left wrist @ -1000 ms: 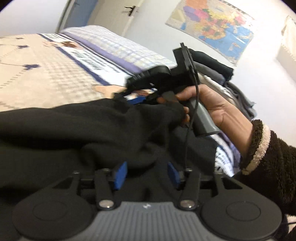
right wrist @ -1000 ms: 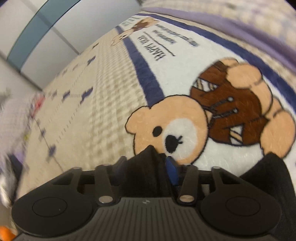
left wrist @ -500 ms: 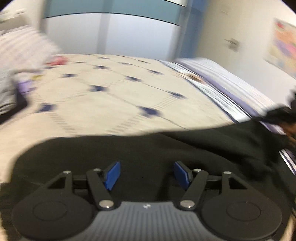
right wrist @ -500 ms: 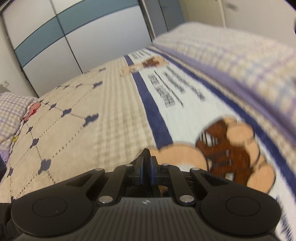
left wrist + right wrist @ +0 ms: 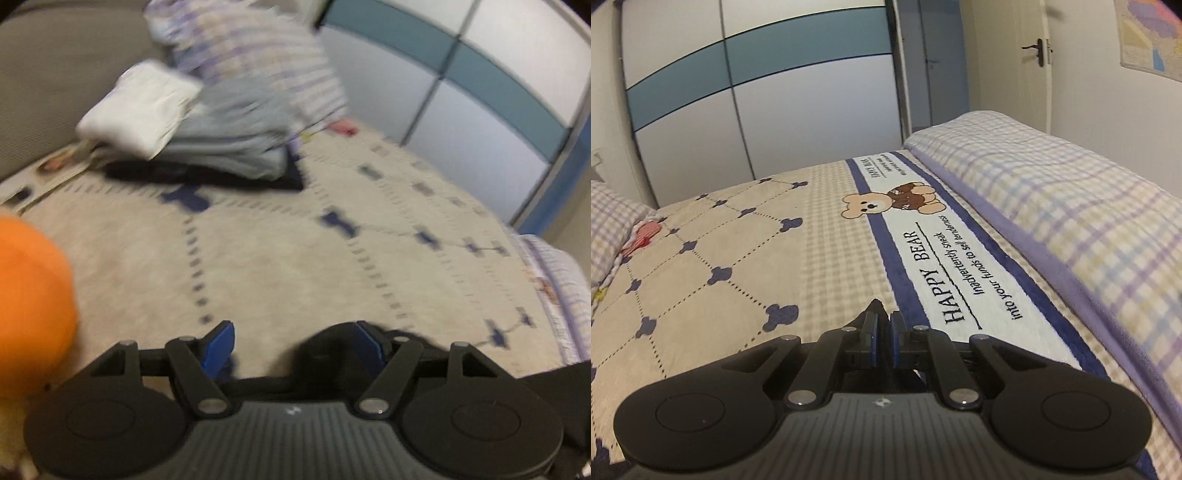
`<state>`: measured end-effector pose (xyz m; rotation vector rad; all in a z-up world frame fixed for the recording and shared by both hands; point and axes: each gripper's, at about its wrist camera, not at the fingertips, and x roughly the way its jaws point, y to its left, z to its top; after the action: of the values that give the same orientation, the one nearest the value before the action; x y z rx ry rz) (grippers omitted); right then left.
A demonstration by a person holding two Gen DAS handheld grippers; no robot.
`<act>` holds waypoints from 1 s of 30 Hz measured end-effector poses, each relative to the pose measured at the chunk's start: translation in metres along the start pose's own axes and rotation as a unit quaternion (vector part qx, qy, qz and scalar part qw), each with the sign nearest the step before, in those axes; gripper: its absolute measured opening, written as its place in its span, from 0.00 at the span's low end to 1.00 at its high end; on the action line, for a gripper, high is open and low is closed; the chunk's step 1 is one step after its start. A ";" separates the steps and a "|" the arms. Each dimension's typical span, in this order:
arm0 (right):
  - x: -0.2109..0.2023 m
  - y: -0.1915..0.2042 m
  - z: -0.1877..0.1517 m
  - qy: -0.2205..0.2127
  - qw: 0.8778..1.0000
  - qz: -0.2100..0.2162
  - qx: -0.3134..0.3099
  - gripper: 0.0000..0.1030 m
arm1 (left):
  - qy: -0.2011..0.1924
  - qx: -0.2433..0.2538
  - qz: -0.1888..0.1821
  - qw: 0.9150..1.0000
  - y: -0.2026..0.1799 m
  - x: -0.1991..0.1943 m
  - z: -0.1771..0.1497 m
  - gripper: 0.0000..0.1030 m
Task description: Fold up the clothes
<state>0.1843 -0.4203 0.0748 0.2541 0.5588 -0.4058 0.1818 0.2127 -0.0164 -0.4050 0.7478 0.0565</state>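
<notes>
Nubbly cloth bedspread (image 5: 831, 258), matt

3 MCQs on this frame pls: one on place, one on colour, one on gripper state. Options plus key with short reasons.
1. Where does the folded pile of clothes lie?
A. on the bed cover, far from the left gripper
B. between the left gripper's fingers
C. on the floor

2. What colour are the pads of the left gripper?
A. red
B. blue
C. white

3. How is the right gripper?
A. wide open
B. out of view
C. shut on black fabric

Key: A, the pile sits on the beige bed cover well ahead of the gripper; B, both pads show blue; C, the pads meet on a black fabric tip.
</notes>
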 end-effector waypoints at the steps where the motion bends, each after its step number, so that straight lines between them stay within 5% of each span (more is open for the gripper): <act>1: 0.002 0.001 0.000 0.002 1.000 -0.003 0.002 0.07 | 0.014 -0.008 0.009 1.000 0.004 0.006 0.000 0.70; 7: 0.010 0.010 -0.006 0.012 1.000 -0.018 -0.012 0.07 | 0.074 -0.036 0.014 0.997 0.010 0.017 -0.003 0.70; 12: 0.011 0.016 -0.010 0.013 0.999 -0.026 -0.024 0.07 | 0.098 -0.068 -0.006 0.993 0.016 0.013 -0.005 0.48; 15: 0.011 0.020 -0.010 0.012 0.999 -0.031 -0.029 0.07 | 0.066 -0.097 -0.017 0.993 0.019 0.007 -0.008 0.06; 20: 0.004 0.030 0.001 -0.023 0.998 -0.042 -0.038 0.07 | -0.031 -0.108 -0.010 0.994 0.018 -0.014 -0.008 0.07; 30: 0.008 0.057 0.076 -0.106 0.991 -0.066 -0.043 0.06 | -0.135 -0.070 0.032 0.988 0.007 -0.031 -0.006 0.00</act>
<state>0.2502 -0.3981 0.1396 0.0885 0.3835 -0.5283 0.1537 0.2196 -0.0014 -0.4957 0.4893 0.2204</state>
